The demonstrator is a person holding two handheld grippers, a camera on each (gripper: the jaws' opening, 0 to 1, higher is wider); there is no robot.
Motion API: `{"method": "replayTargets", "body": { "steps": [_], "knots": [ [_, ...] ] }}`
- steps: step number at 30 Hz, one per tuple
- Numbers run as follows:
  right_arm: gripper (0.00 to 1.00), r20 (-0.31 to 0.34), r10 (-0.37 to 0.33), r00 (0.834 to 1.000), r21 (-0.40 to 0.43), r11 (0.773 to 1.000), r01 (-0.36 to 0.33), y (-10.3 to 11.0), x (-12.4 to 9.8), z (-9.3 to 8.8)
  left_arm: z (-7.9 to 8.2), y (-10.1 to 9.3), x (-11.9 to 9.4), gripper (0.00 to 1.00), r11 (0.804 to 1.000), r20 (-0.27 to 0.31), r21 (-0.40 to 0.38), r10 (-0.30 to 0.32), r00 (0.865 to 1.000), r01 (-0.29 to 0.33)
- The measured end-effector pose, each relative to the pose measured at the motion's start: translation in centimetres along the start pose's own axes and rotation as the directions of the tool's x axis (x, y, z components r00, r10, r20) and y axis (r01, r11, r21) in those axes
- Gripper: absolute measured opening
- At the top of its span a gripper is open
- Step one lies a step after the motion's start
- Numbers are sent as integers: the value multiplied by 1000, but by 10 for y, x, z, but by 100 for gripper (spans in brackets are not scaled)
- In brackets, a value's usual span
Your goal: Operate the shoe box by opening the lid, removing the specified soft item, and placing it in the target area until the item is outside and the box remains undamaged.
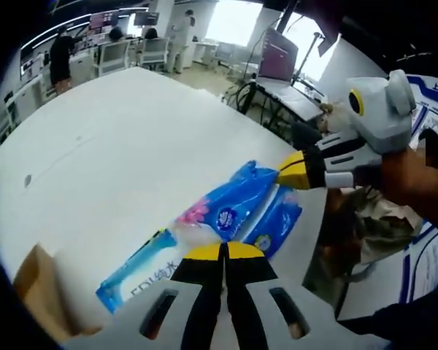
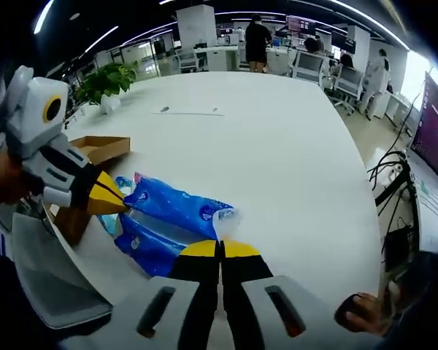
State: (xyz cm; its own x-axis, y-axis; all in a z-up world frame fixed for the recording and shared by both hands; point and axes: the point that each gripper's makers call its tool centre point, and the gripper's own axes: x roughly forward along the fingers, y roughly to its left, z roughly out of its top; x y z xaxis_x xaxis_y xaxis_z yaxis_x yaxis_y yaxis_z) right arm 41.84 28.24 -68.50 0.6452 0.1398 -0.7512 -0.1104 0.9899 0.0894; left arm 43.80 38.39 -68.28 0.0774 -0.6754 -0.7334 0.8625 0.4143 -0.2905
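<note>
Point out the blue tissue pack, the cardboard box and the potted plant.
blue tissue pack (image 1: pixel 226 211), left gripper view, on its printed middle.
cardboard box (image 2: pixel 102 149), right gripper view, on its open brown flap.
potted plant (image 2: pixel 106 80), right gripper view, on its leaves.

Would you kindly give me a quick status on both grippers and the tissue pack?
Left gripper and right gripper each shut on an end of the blue tissue pack. Pack outside the cardboard box, over the white table. Nothing obstructing.

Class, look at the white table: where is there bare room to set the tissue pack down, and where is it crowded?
Bare: the wide white table beyond the tissue pack, toward the potted plant. Crowded: the near edge, around the pack, cardboard box and both grippers.
</note>
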Motion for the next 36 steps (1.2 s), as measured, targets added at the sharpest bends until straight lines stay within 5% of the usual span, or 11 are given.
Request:
{"method": "replayTargets", "body": {
  "steps": [6, 8, 19, 36],
  "knots": [
    [0, -3, -21, 1000, -1, 1000, 21, -20, 0, 1, 10, -7, 16, 0, 1000, -13, 5, -18, 1000, 18],
    [0, -5, -34, 999, -8, 999, 34, -27, 0, 0, 12, -11, 22, 0, 997, -4, -62, -49, 999, 49],
    [0, -4, -45, 999, 12, 999, 45, -49, 2, -9, 16, -21, 42, 0, 999, -21, -12, -42, 999, 42],
    [0, -56, -9, 998, 17, 1000, 10, -50, 36, -35, -7, -3, 69, 0, 1000, -87, -15, -13, 996, 12]
  ]
}}
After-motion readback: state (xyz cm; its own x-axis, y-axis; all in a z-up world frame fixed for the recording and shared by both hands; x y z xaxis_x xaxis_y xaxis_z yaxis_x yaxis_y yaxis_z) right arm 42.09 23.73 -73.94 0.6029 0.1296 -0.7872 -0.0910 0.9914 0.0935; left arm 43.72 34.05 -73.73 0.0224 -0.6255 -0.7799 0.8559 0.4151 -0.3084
